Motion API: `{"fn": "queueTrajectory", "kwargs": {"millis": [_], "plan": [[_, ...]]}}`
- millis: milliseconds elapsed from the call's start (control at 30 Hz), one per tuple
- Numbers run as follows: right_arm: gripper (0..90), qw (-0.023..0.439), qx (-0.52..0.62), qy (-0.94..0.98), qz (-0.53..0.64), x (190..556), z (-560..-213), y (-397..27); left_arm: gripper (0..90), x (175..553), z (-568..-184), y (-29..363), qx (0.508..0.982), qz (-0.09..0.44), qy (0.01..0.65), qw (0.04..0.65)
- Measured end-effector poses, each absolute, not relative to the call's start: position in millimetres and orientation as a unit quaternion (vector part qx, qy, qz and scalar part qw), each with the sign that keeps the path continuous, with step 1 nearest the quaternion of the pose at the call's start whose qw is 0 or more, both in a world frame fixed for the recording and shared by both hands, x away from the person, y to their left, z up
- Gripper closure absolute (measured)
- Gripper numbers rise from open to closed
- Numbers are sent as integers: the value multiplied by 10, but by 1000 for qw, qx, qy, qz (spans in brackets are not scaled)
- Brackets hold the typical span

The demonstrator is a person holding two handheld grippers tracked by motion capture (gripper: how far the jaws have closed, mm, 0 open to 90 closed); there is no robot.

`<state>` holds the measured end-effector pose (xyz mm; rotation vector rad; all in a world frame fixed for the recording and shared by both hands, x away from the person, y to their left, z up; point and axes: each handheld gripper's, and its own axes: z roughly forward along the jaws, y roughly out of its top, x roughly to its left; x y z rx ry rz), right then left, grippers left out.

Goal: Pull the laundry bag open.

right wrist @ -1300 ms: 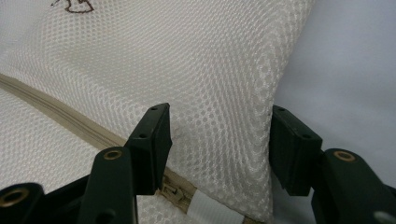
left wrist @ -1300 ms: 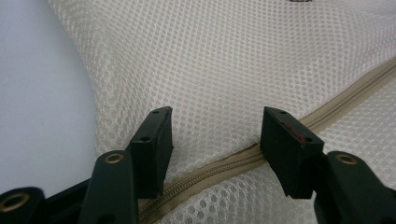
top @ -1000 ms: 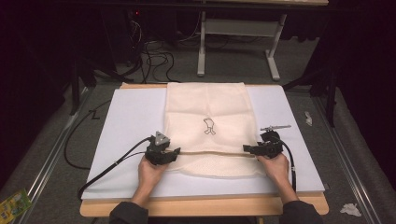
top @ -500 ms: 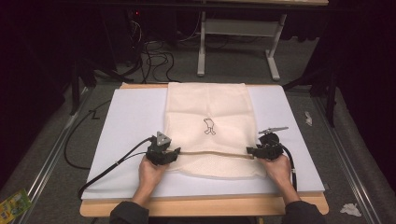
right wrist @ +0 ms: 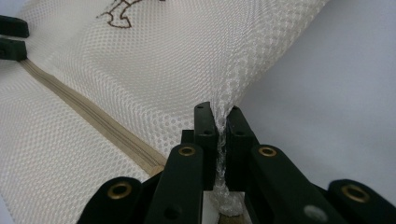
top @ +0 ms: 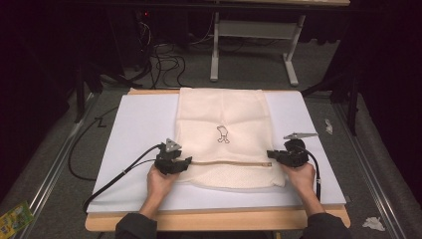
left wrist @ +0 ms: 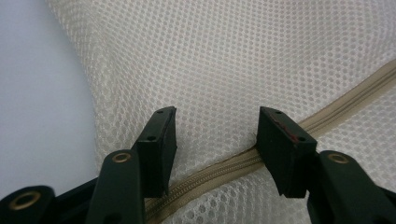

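Cream mesh laundry bag with a tan zipper lies flat on the white counter. Up close, the right gripper has just been closing and pinches the mesh edge; the left gripper stays spread over the zipper. From above, both hands rest low at the zipper's ends.

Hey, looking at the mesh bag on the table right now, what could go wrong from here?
The right tool has just closed on a thin pinch of the mesh bag at its edge, so a tug might let the mesh slip out or snag. The left tool stands open astride the zipper without gripping, so that end could slide on the white mat if the right side pulls.
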<state>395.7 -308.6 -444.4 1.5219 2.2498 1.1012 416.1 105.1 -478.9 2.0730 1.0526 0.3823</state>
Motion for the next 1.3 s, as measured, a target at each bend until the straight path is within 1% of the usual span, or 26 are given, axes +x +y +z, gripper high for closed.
{"fn": "queueTrajectory", "kwargs": {"millis": [233,300,500,667,833,967,1300], "plan": [[876,111,508,765,381,3956,-4363,-3078,484,4125,-4704,1052,807,142,408,403],[876,112,506,765,382,3953,-4351,-3065,481,4119,-4685,1046,807,134,409,405],[877,115,499,768,384,3957,-4304,-3045,475,4116,-4628,994,811,134,401,404],[877,113,500,767,386,3954,-4295,-3050,475,4091,-4552,885,818,128,385,409],[877,112,497,767,391,3953,-4286,-3050,487,4073,-4479,732,825,133,365,411],[878,110,495,768,391,3948,-4273,-3051,496,4079,-4447,596,829,123,355,415],[879,113,485,769,401,3960,-4171,-2995,515,4066,-4400,396,832,106,338,427]]}}
